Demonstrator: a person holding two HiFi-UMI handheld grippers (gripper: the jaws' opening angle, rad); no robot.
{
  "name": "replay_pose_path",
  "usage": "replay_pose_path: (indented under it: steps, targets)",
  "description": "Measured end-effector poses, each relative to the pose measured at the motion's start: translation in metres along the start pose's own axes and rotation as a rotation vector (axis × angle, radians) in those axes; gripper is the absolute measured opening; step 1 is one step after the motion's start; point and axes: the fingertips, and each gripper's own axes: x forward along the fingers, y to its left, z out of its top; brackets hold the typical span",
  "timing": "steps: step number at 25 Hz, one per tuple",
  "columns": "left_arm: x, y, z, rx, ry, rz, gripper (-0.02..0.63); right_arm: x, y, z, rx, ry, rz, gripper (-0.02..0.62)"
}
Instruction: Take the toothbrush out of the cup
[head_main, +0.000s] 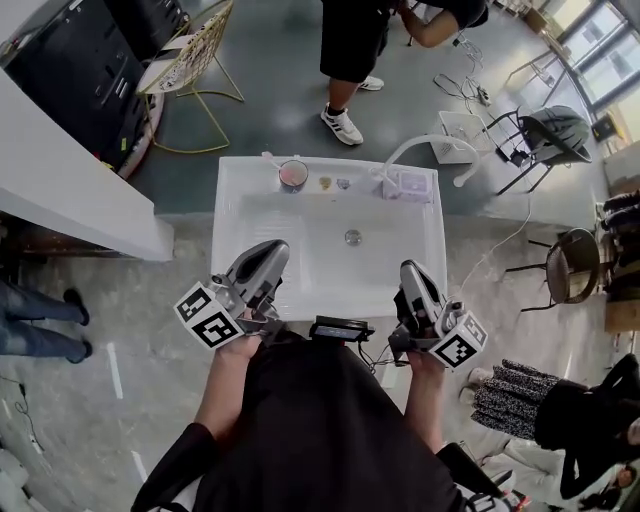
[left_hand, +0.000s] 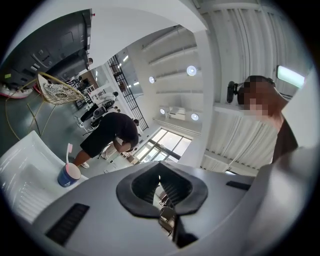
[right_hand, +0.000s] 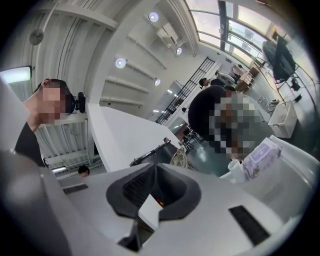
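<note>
Both left gripper (head_main: 266, 254) and right gripper (head_main: 414, 272) showed fingers together, empty. One needed opening to pinch the toothbrush (left_hand: 68, 152) above the cup (left_hand: 68, 175).

Sink (head_main: 228, 200) ahead, cup (head_main: 293, 175) on its back ledge.
The toothbrush (head_main: 270, 158) stands in the cup, left of centre. The faucet (head_main: 420, 145) is at back right and the drain (head_main: 352, 237) mid-basin. The left gripper (head_main: 268, 252) and right gripper (head_main: 412, 272) are over the near rim, well apart. A person (head_main: 352, 40) stands behind the sink.
</note>
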Motion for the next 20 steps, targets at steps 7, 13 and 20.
replay_pose_path:
  steps: [7, 13, 20]
  targets:
    - [-0.016, 0.053, 0.015, -0.039, 0.004, 0.014, 0.006, 0.039, 0.0, -0.015, -0.014, 0.048, -0.059, 0.005]
    - [-0.024, 0.08, 0.015, -0.06, 0.014, 0.052, 0.007, 0.06, 0.001, -0.03, 0.006, 0.089, -0.07, 0.006]
    - [-0.025, 0.11, 0.007, -0.026, 0.051, 0.132, 0.008, 0.083, -0.005, -0.032, 0.015, 0.116, -0.02, 0.006]
